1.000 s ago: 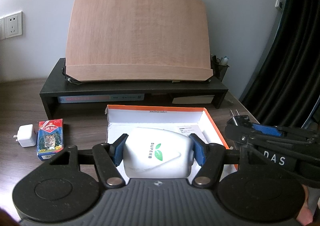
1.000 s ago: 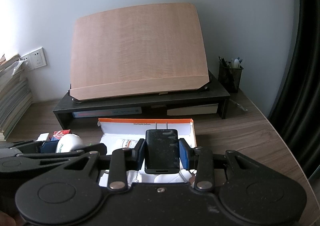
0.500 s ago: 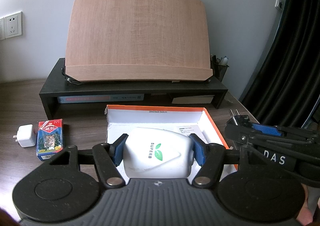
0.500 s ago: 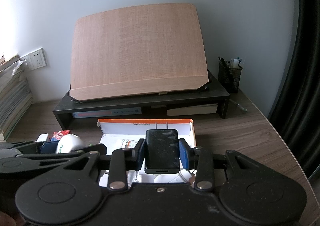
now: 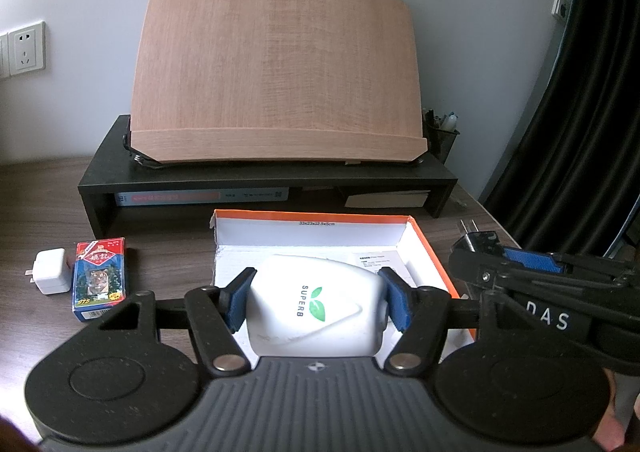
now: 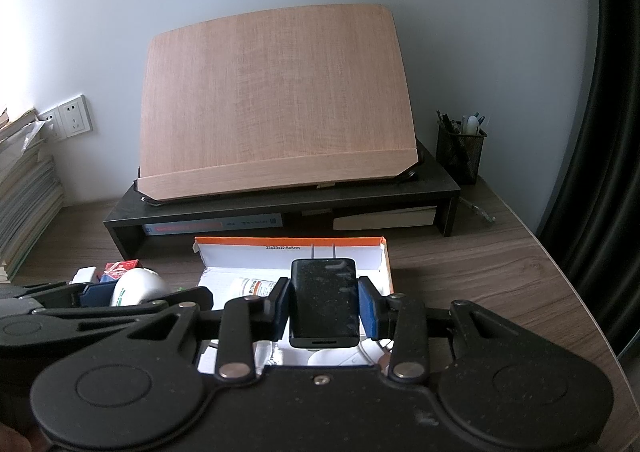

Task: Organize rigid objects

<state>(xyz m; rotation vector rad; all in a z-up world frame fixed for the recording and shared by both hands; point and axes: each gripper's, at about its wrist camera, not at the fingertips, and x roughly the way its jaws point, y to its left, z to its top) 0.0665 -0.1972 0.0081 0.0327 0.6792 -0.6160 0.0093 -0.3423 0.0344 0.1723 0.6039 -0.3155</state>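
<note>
Surroundings: a black riser (image 5: pixel 272 180) stands at the far side of the tabletop (image 6: pixel 472 276), carrying a tilted wooden board (image 5: pixel 276 64); books (image 5: pixel 200 196) lie beneath it; a mesh pen cup (image 6: pixel 460 152) stands at its right end.
Left of box: a card pack (image 5: pixel 99 278) and a white charger (image 5: pixel 50 271) lie side by side on the tabletop, clear of the box.
Far left: a paper stack (image 6: pixel 24 196) rises against the wall.
Container: an open box (image 5: pixel 424 236), orange outside and white inside, lies near the riser; a small labelled bottle (image 6: pixel 256 286) and a paper slip (image 5: pixel 376 262) lie in it.
Left hand-held gripper (image 5: pixel 316 298): clamped on a white case (image 5: pixel 316 308) marked SUPERB, held above the near part of the box.
Right hand-held gripper (image 6: pixel 324 302): clamped on a black plug adapter (image 6: pixel 324 298), prongs pointing far, above the box.
</note>
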